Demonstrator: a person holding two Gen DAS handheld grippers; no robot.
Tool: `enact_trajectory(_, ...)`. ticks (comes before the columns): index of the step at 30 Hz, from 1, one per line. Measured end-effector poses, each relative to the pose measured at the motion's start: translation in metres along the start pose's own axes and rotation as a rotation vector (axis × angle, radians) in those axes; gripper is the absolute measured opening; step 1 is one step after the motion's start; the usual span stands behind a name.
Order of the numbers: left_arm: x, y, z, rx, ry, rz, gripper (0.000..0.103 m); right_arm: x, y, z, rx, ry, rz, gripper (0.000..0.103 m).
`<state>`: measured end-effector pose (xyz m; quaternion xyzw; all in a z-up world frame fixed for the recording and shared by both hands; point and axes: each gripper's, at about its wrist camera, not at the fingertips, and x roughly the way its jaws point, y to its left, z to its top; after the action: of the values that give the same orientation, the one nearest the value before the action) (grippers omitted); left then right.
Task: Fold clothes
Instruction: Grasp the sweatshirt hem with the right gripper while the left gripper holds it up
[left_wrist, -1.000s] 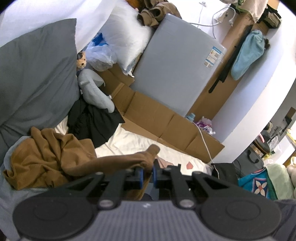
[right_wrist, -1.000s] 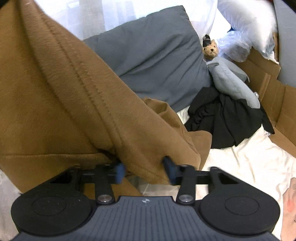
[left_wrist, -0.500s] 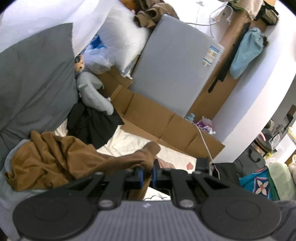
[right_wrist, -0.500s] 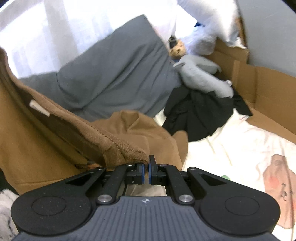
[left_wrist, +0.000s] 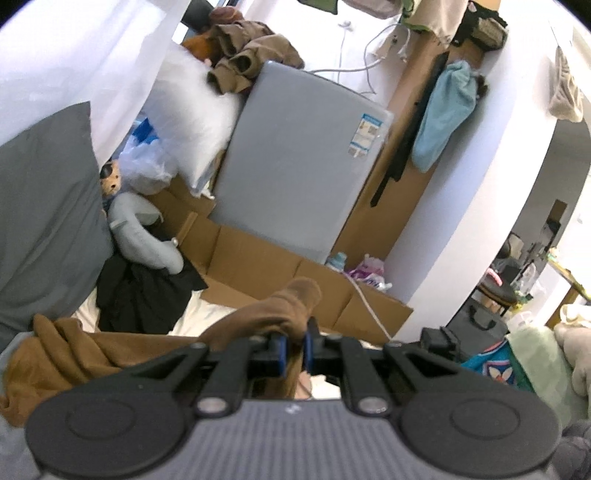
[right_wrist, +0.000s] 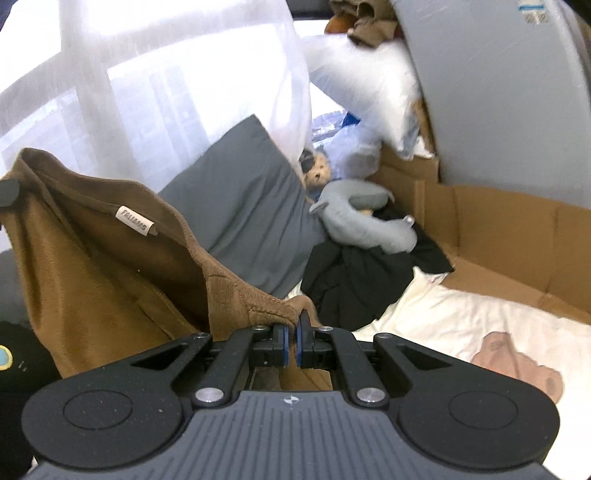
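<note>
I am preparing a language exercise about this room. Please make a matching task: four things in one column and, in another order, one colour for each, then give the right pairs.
Things:
1. garment held in both claws
2. big pillow
3. crumpled clothes on the sheet
4. towel hanging on the wall

Colours:
A. black
B. light blue
C. brown
D. dark grey

Pairs: 1-C, 2-D, 3-A, 4-B

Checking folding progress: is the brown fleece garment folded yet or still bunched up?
Not folded. The brown fleece garment hangs loose and rumpled between the left gripper and right gripper, both clamped on its edge.
</note>
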<state>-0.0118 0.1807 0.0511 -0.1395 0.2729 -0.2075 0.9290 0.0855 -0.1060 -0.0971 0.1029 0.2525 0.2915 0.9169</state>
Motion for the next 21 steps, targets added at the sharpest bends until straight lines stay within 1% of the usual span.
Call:
enact_trajectory(4,-0.005,-0.005,0.010,-0.053,-0.021,0.021,0.010,-0.037,-0.007,0.010,0.036,-0.025,-0.028,0.002)
enact_trajectory(7,-0.009,-0.020,0.017,-0.032,-0.029,0.020,0.010,-0.064,-0.005,0.015,0.034,-0.034,-0.048,0.002)
enact_trajectory(10,-0.011,-0.040,0.022,-0.009,-0.039,0.004,0.010,-0.087,-0.002,0.017,0.029,-0.043,-0.069,0.002)
enact_trajectory(17,-0.014,-0.079,0.035,0.027,-0.064,-0.033,0.010,-0.147,0.001,0.037,0.037,-0.113,-0.135,0.002)
enact_trajectory(21,-0.017,-0.105,0.044,0.065,-0.080,-0.061,0.010,-0.187,-0.001,0.054,0.041,-0.170,-0.170,0.002)
